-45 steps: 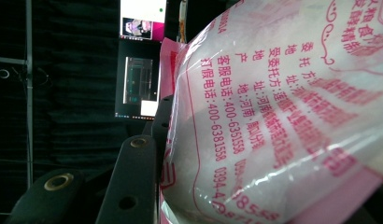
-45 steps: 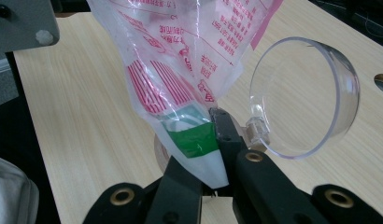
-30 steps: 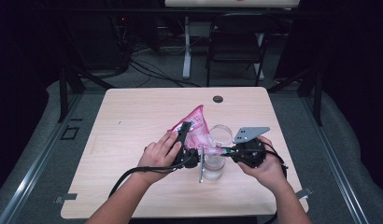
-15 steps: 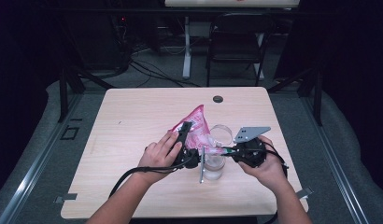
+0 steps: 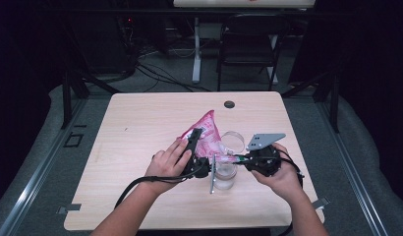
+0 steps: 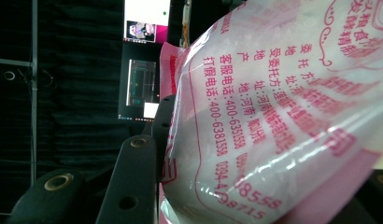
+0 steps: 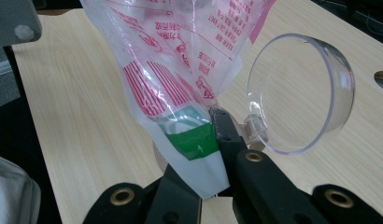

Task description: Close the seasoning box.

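Right gripper view: right gripper is clamped tight on the bag at its lower corner, film pinched flat between the jaws, green patch right at the pinch. From there the bag rises toward 12 o'clock and fans out. Clear lid stands on edge at 2 o'clock of the jaws, hinged at its bottom, just beside the bag, maybe touching it, can't tell.

Left gripper view: left gripper holds the bag's fat middle, jaws part open with the bulging film pressed between them, white grains inside.

High view: bag hangs between both grippers over the table, long axis running from its pink tip at 11 o'clock down to the pinched corner at 5 o'clock. Left gripper sits on the bag's 8 o'clock side, right gripper at the low corner. Jar stands directly under that corner, at 6 o'clock of it, open lid behind at 12 o'clock. Right hand is nearer the jar mouth. Likely a pour: low corner must stay above the mouth, left raises the tail end.
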